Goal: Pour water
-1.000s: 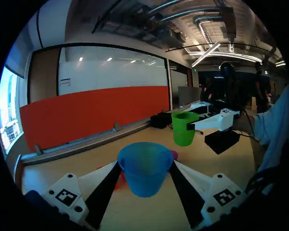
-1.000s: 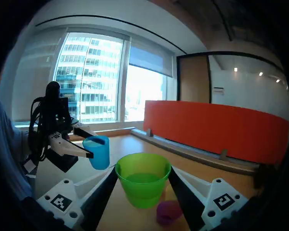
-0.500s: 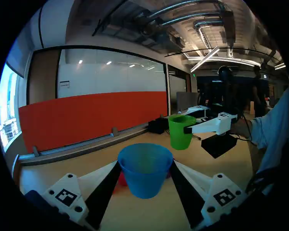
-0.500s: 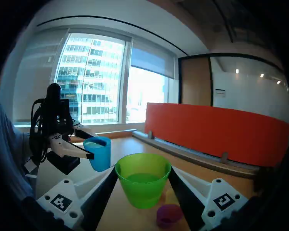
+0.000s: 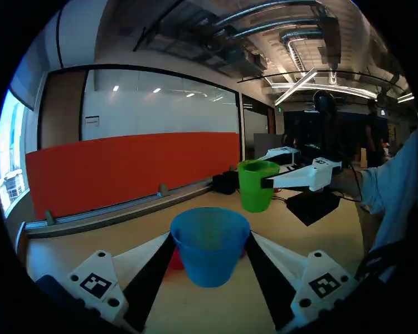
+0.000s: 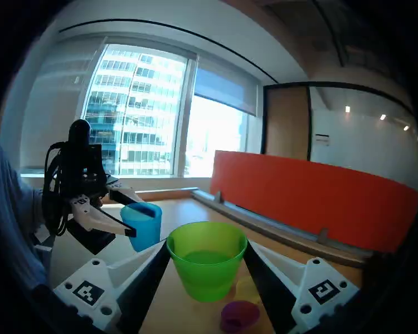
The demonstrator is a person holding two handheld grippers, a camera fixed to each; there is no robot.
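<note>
Two cups were in play, one in each gripper. In the left gripper view, the left gripper [image 5: 209, 240] had its fingers closed partway around a blue cup [image 5: 210, 247], one finger pressed to each side of it, and the cup stood upright above the bench [image 5: 225, 312]. A red object [image 5: 175, 259] peeped out low behind the cup's left edge, too hidden to identify. Farther off to the right, the right gripper [image 5: 267, 177] held a green cup [image 5: 256, 189] upright in the air, well apart from the blue one, with a light sleeve [image 5: 393, 183] behind it. A long orange partition [image 5: 131, 167] ran along the far side of the bench.

In the right gripper view, the right gripper [image 6: 207, 253] clamped the green cup [image 6: 208, 273] between its fingers, both pressing on the cup's walls. The cup sat upright, and what looked like liquid lay low inside it. Below it on the bench [image 6: 175, 309] stood a small purple cup [image 6: 239, 316] and, just beside that, a yellow object [image 6: 248, 288], partly hidden. To the left and farther away, the left gripper [image 6: 135, 218] gripped the blue cup [image 6: 145, 225], upright, in front of a tall window [image 6: 142, 122]. The orange partition [image 6: 320, 195] stretched away on the right.
</note>
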